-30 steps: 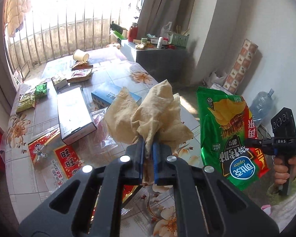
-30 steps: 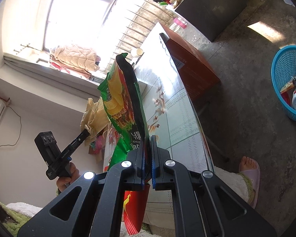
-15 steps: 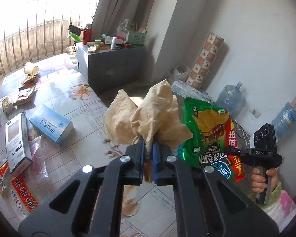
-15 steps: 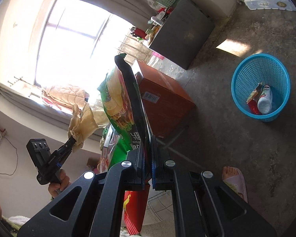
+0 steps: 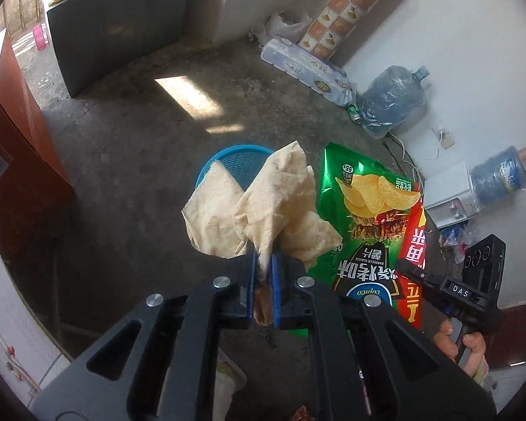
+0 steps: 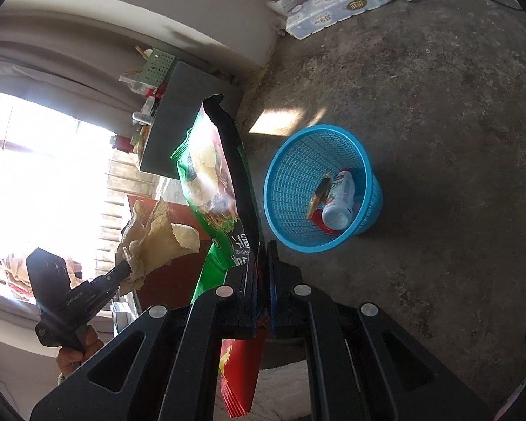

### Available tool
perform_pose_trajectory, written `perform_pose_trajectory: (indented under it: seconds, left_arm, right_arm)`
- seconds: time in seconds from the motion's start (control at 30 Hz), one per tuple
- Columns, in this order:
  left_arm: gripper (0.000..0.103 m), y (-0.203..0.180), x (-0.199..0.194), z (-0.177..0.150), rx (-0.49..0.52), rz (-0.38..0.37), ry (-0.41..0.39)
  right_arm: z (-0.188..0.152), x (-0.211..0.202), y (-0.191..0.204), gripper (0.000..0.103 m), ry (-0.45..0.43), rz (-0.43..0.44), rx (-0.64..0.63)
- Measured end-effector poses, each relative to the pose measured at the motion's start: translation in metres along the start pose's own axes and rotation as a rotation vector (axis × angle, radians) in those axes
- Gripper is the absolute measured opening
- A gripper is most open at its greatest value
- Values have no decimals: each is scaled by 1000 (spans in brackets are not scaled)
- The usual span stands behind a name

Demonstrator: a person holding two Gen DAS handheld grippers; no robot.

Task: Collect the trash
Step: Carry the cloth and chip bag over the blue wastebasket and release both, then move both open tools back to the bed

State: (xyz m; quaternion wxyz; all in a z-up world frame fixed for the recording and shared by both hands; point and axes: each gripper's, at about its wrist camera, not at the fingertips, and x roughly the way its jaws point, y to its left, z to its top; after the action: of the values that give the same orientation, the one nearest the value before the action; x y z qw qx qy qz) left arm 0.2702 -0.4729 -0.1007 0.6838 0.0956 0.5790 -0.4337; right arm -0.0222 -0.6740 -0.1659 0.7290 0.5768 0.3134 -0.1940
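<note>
Holding one piece of trash in each hand, we see both pairs of tongs closed tight on their load. The left tongs (image 5: 263,263) pinch a crumpled beige paper wrapper (image 5: 263,207) between the blue pads; the paper fans out above the tips, and a short end of it hangs down behind the pads. The right tongs (image 6: 262,263) are fully closed on a green bag of barbecue potato chips (image 6: 217,189), gripped near its lower part, so the green top stands up above the tips and the red bottom end hangs below them.

In the left wrist view the chip bag (image 5: 371,224) is just to the right of the paper wrapper, and the right hand (image 5: 463,345) grips its black handle at the lower right. In the right wrist view the paper wrapper (image 6: 154,242) shows at the left, with the left hand (image 6: 75,351) under it.

A blue plastic basket (image 6: 287,182) stands upright on the grey concrete floor (image 6: 438,105). Inside it lie a white bottle (image 6: 338,201) and a red wrapper (image 6: 319,193). In the left wrist view the basket rim (image 5: 228,151) is partly hidden behind the paper wrapper. In the right wrist view the basket is to the right of the chip bag, near but apart from it.

Along the far wall we see a pack of tissue rolls (image 5: 305,70) and a large water bottle (image 5: 392,101) on the floor, and a grey cabinet (image 5: 122,24) at the upper left.
</note>
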Motion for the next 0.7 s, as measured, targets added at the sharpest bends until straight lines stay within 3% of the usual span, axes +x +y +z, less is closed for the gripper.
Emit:
perform_pose_trajectory:
  seconds: [0.17, 0.3, 0.33, 0.4, 0.43, 0.47, 0.53, 0.7]
  left_arm:
    - [7, 9, 94, 29, -63, 14, 145]
    - [8, 13, 147, 43, -73, 58, 190]
    - [16, 14, 156, 46, -78, 67, 193]
    - [44, 14, 172, 52, -101, 88, 184]
    - [58, 15, 177, 53, -115, 99, 171]
    - [59, 18, 180, 55, -126, 100, 159]
    - [61, 22, 184, 57, -149, 93, 169]
    - [62, 21, 164, 59, -156, 57, 142]
  right_arm:
    - [20, 63, -27, 5, 24, -73, 101]
    - [37, 109, -43, 6, 39, -110, 150]
    - [42, 122, -47, 9, 42, -111, 160]
    - [49, 144, -56, 13, 37, -131, 158]
    - [51, 153, -61, 31, 35, -149, 150]
    - [52, 159, -66, 52, 23, -188, 148]
    - [54, 163, -73, 54, -17, -252, 135]
    - [51, 142, -87, 54, -72, -269, 137]
